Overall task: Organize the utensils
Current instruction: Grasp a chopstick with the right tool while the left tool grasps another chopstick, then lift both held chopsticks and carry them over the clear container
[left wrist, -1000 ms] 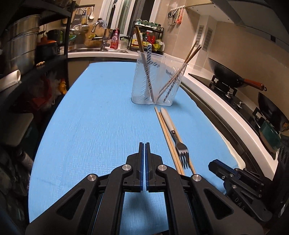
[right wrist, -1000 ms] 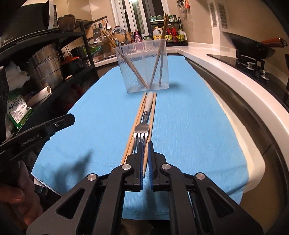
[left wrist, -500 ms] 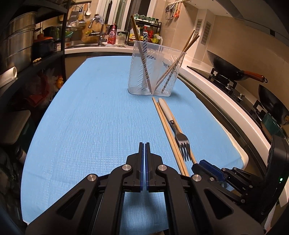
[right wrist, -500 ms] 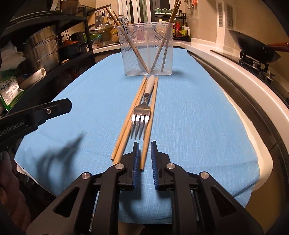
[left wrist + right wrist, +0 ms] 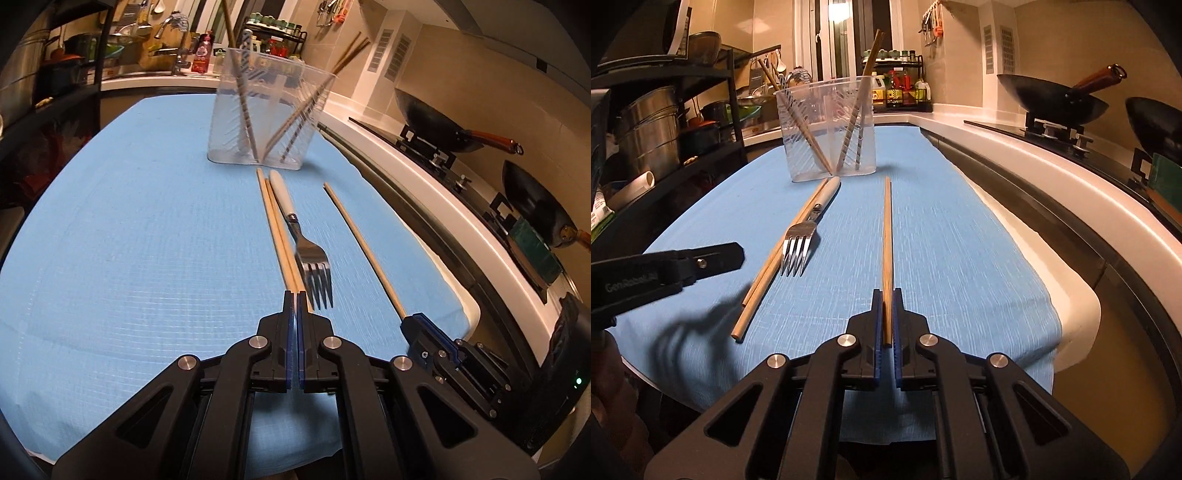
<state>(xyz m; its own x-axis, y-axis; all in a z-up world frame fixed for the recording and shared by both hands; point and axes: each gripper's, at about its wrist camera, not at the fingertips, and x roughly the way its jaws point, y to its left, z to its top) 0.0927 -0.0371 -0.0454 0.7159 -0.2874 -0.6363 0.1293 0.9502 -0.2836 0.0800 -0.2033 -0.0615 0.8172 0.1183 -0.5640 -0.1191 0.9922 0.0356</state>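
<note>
On blue cloth: one fork, seemingly two loose chopsticks; right claw grips a third; left claw closed.

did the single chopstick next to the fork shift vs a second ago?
Yes. The chopstick has swung away from the fork toward the stove side; it lay against the fork before. The right tool is shut on its near end.

free: blue surface lying open left of fork | obstacle: clear holder standing ahead | right: stove ledge bordering
</note>
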